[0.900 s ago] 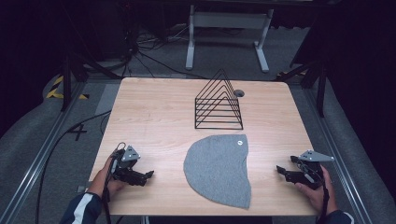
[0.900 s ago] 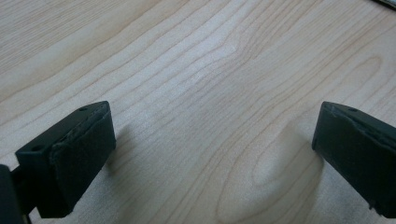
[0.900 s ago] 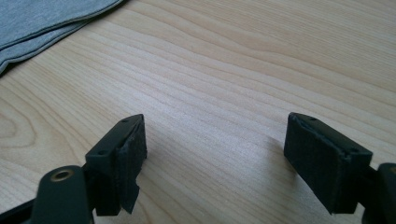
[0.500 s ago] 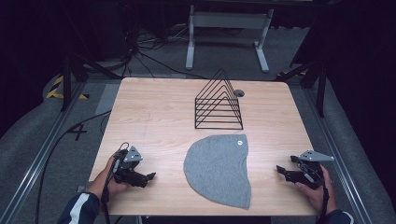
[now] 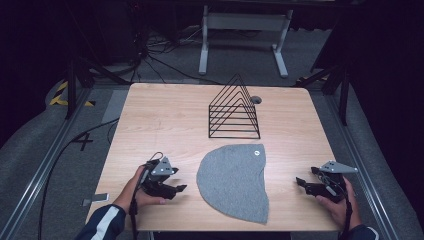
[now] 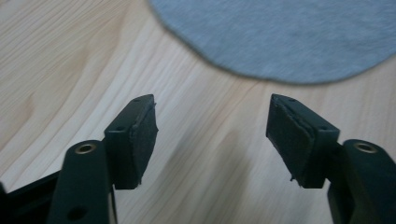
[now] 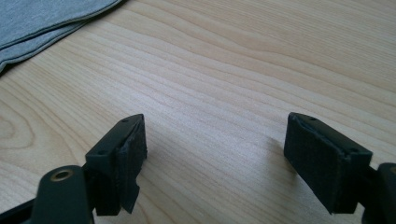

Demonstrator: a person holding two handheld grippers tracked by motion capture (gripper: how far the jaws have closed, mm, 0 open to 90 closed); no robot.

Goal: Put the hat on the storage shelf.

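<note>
Grey cloth [image 5: 233, 181]; black wire rack [image 5: 234, 110].

Pale wooden table top [image 5: 165, 125]: smooth, matt, grain clearly seen. Flat grey half-round knitted cloth [image 5: 232, 180]: soft, matt, finely textured, hemmed edge seen in the right gripper view. Black triangular wire rack [image 5: 234, 111], far side: thin metal rods, slightly glossy. Black gripper pads [image 6: 142, 135]: matt, rough-edged, rubbery; brass-coloured rivets noted.

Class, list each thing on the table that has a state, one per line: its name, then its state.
Grey cloth: lying flat, untouched, between the grippers.
Wire rack: upright, empty, behind the cloth.
Left gripper: open, holding nothing, facing the cloth's edge.
Right gripper: open, holding nothing, over bare wood.
</note>
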